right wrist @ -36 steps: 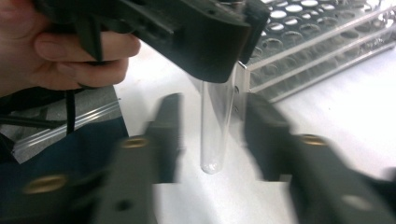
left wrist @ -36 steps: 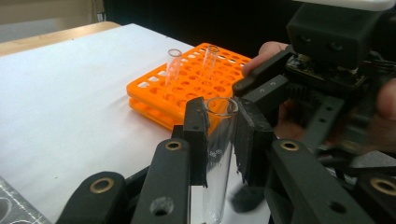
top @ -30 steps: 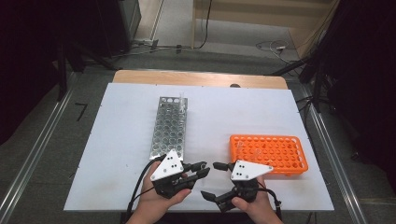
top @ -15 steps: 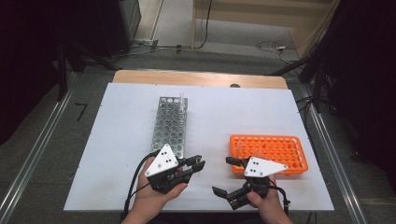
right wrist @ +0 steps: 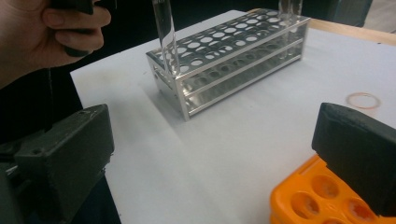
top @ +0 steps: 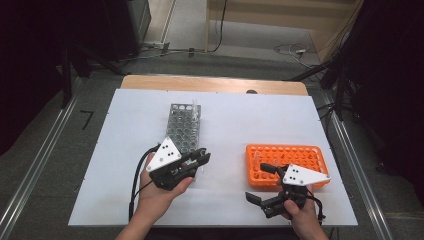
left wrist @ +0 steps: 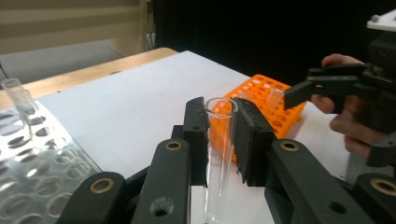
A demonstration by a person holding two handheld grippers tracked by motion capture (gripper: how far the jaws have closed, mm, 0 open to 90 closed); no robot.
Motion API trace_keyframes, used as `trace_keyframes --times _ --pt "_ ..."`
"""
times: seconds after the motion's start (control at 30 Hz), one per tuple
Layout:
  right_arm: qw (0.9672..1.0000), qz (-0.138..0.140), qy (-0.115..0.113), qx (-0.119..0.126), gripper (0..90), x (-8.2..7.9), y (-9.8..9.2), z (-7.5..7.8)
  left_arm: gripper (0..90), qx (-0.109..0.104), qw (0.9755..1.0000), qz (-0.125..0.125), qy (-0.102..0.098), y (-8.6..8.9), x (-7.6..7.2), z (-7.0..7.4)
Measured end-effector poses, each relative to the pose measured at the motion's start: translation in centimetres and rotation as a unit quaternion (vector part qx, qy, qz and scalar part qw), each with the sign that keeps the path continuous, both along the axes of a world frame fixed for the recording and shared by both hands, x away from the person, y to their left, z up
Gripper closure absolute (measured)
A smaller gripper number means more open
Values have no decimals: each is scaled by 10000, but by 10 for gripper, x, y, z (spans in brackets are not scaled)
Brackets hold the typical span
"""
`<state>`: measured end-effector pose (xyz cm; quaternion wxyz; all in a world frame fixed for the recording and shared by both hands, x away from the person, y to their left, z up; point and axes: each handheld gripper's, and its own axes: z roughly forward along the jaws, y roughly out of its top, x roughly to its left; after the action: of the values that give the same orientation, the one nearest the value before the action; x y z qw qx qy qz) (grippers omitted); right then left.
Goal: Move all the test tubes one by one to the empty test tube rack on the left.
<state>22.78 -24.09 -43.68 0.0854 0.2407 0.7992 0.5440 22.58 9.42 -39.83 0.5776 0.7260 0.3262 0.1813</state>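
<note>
Jaws of the left gripper are pinched on a clear glass test tube, gripping it just below its open rim so the tube hangs upright with its rounded end free. That high hold probably leaves most of the tube's length clear to slide down into a hole. In the high view the left gripper sits at the near end of the metal rack, with the tube just off that rack's front corner; the right gripper view shows the tube hanging beside the corner holes, not yet inside one.

On the person's right, the right gripper is spread wide and holds nothing, its two black pads standing well apart in its own view. It hovers at the near left corner of the orange rack, which looks like the supply side, so the open jaws seem ready for the next tube. One tube stands in the orange rack's near left part.

Farther off, at the metal rack's far end, another clear tube stands upright in a hole, which suggests tubes are being moved from orange to metal. Both racks rest on the white table, well apart.
</note>
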Motion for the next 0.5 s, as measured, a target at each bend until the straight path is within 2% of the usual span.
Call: trace_keyframes --times 0.5 --pt "9995 -293 -84 106 0 6 -29 7 763 -15 9989 454 -108 12 46 16"
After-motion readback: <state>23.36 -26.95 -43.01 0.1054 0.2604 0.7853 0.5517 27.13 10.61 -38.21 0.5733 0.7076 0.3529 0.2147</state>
